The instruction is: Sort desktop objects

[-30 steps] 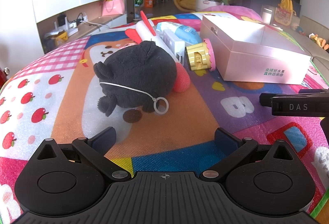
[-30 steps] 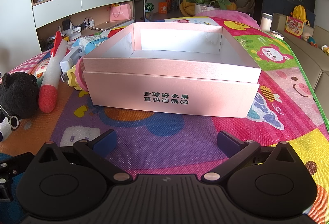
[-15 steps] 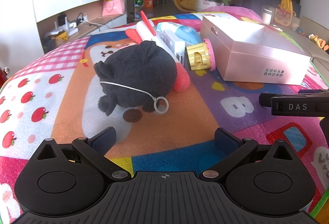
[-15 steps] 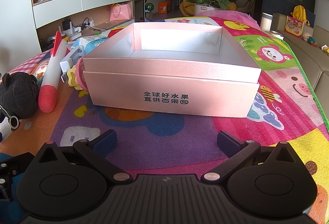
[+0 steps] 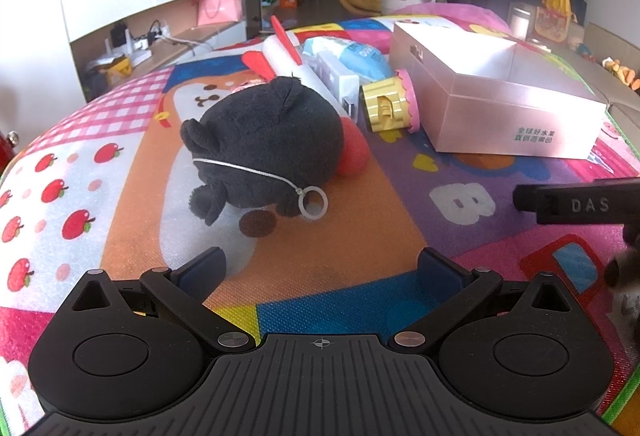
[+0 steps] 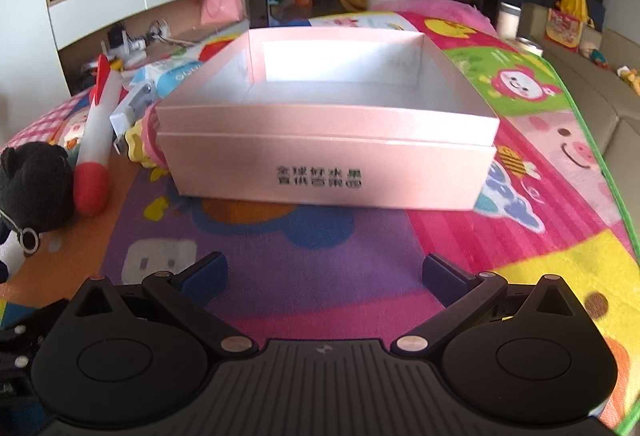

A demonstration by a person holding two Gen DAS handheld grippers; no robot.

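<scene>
A black plush toy (image 5: pixel 264 140) with a white ring tag lies on the colourful play mat, just ahead of my open, empty left gripper (image 5: pixel 322 268). Behind it lie a white rocket with a red tip (image 5: pixel 356 156), a white toy bus (image 5: pixel 336 76), a blue-white packet (image 5: pixel 352 54) and a yellow toy (image 5: pixel 386 108). An open pink box (image 6: pixel 328 152) stands straight ahead of my open, empty right gripper (image 6: pixel 324 272); its inside looks empty. The box also shows in the left wrist view (image 5: pixel 500 108). The plush (image 6: pixel 36 188) and the rocket (image 6: pixel 96 140) show at the left of the right wrist view.
The mat (image 6: pixel 540 264) covers the whole surface and drops off at its green right edge. The body of the other gripper (image 5: pixel 576 204) juts in from the right of the left wrist view. A shelf unit, a flower pot and furniture stand far behind.
The right gripper has risen and moved a little towards the box, which looks larger and blurred. The left gripper has barely moved.
</scene>
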